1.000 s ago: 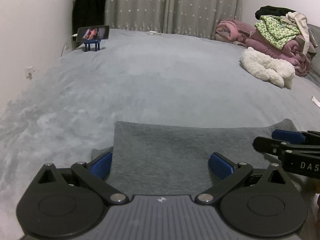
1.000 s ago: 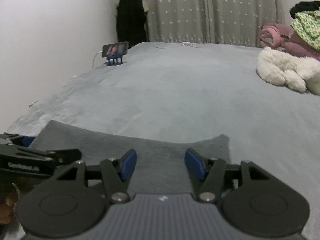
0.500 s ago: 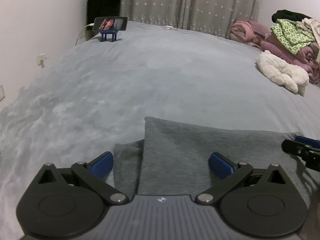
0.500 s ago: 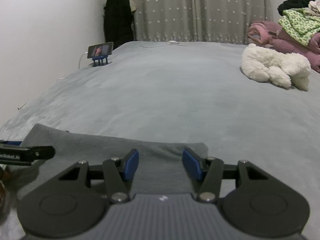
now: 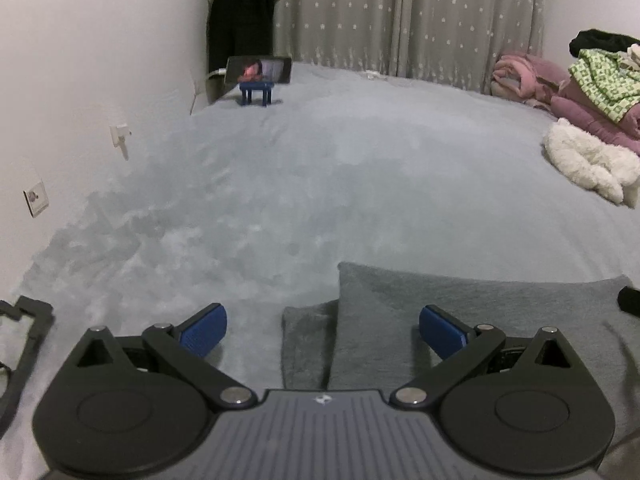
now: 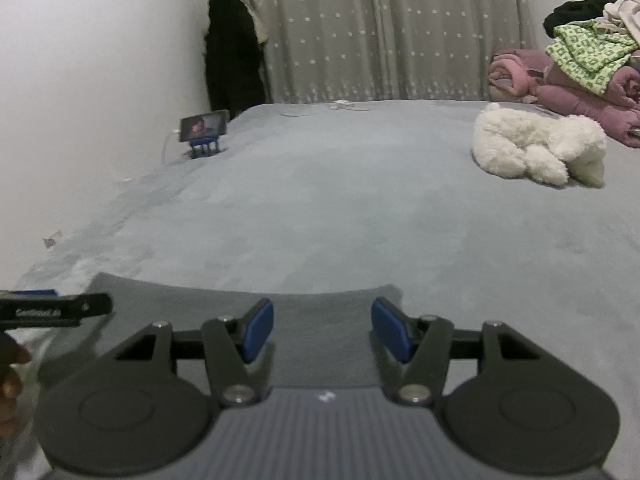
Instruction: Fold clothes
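I see a big gray bed [image 5: 320,168] that fills most of both views. At its far right side sits a pile of pink blankets and clothes [image 6: 568,76], and just in front of it a fluffy white thing [image 6: 536,148]. The folded gray cloth [image 5: 460,308] lies flat on the near edge of the bed, right under my grippers. My left gripper [image 5: 322,330] is wide open and holds nothing. My right gripper [image 6: 322,330] is partly open and empty too. A small phone [image 5: 259,70] stands on a blue stand far back by the wall.
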